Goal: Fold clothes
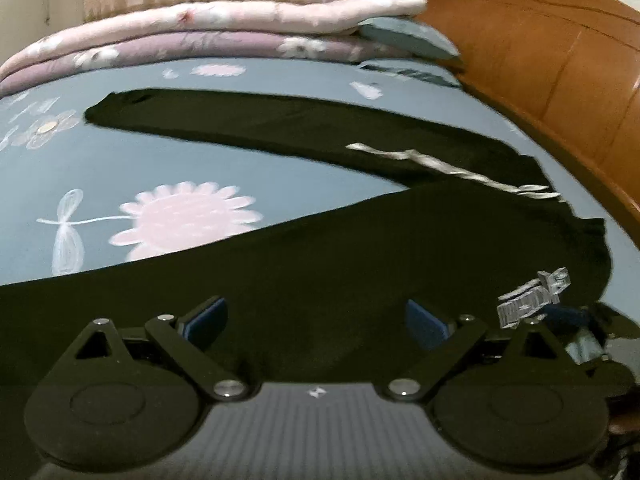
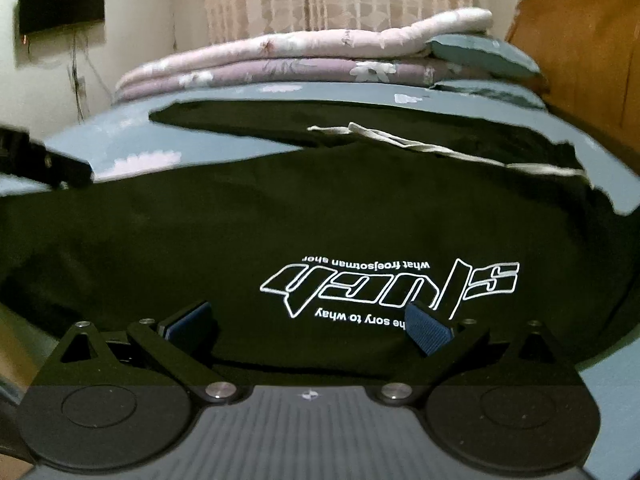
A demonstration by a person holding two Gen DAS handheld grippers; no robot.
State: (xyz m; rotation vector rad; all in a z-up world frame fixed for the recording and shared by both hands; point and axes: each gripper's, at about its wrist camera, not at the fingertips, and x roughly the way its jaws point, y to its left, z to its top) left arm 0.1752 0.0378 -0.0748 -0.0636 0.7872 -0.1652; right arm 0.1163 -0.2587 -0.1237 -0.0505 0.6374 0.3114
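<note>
Left wrist view: the left tongs (image 1: 316,320) stand apart with nothing between them, low over a black garment (image 1: 320,272) spread flat on the bed (image 1: 100,168), whose blue sheet bears pink flowers. A long black part of the garment reaches away from the tongs toward the folded quilts (image 1: 200,32) at the far side of the bed, crossed by a pale strip (image 1: 448,168). The wooden headboard (image 1: 540,52) rises to the right of the garment. In the right wrist view, the right tongs (image 2: 308,324) are likewise apart and empty, just before the white printed lettering (image 2: 392,284) on the garment, which reads upside down.
</note>
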